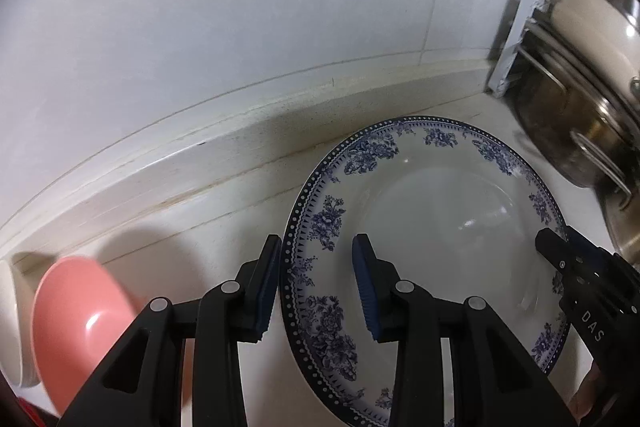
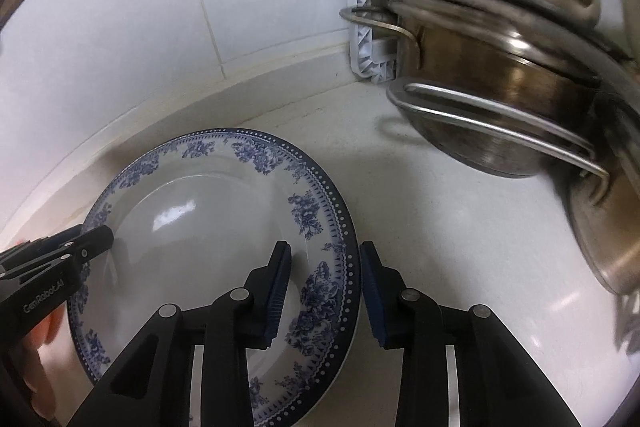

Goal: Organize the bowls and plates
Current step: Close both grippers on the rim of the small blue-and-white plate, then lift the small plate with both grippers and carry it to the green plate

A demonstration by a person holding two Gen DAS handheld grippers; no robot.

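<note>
Blue-patterned plate (image 1: pixel 432 211) is clamped at opposite rims by left gripper (image 1: pixel 318 291) and right gripper (image 2: pixel 324 293), near the wall-side counter (image 2: pixel 420 219); pink bowl (image 1: pixel 80 323) lies left of plate.

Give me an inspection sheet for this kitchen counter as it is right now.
Surface: pale counter, stained along the back edge.
Job's things: blue-patterned plate between both grippers; pink bowl to its left.
Clutter: steel pots by a white rack.
Grippers: left gripper and right gripper straddle opposite sides of the plate's rim, apparently clamped.
Cables: nothing seen.
Surroundings: white tiled wall.
</note>
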